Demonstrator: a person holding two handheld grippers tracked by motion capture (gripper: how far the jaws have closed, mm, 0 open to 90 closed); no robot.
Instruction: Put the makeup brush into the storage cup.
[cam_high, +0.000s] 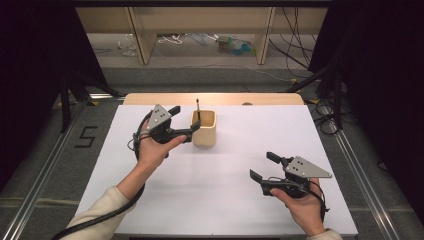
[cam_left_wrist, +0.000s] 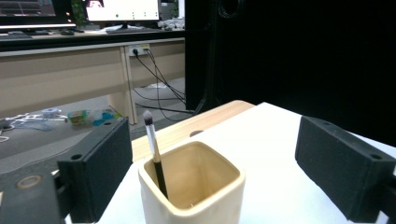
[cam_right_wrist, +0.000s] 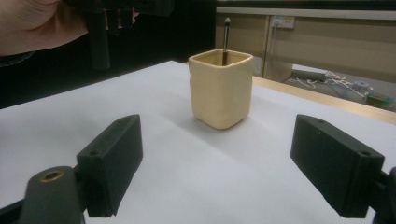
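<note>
Our left tool hangs with its jaws spread wide and nothing between them, just beside the left wall of the cream cup; from the left gripper view the cup sits low between the two jaws. A slim brush stands tilted inside it, bristles up. Our right tool rests low over the white surface, also wide open and empty, well apart from the cup, which stands upright ahead of it toward the surface's far edge.
</note>
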